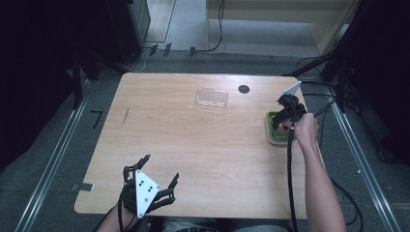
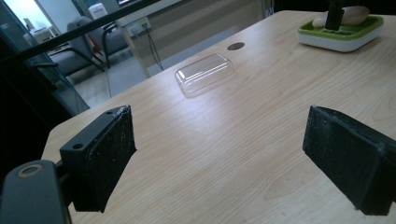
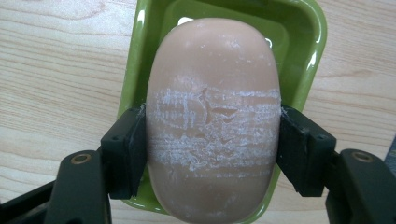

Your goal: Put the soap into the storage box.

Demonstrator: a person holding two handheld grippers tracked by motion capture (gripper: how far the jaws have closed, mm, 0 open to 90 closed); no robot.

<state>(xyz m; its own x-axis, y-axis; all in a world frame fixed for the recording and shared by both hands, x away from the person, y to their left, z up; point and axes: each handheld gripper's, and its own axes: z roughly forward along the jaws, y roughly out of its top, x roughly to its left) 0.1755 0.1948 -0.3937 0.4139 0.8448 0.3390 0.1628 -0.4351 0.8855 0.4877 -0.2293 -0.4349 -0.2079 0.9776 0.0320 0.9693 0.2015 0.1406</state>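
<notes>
A pinkish soap bar, scuffed white across its middle, sits clamped in the right gripper above a green soap dish; the left gripper gapes wide, empty.

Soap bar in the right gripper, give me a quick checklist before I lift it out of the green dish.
1. Right gripper shut on the soap bar: ok.
2. Pads set across the bar's middle: ok.
3. Bar's surface sound: not ok, scuffed and cracked where gripped.
4. Green dish flat on the table: ok.
5. Clear lid away from the dish: ok.
6. Left gripper open, apart: ok.
</notes>
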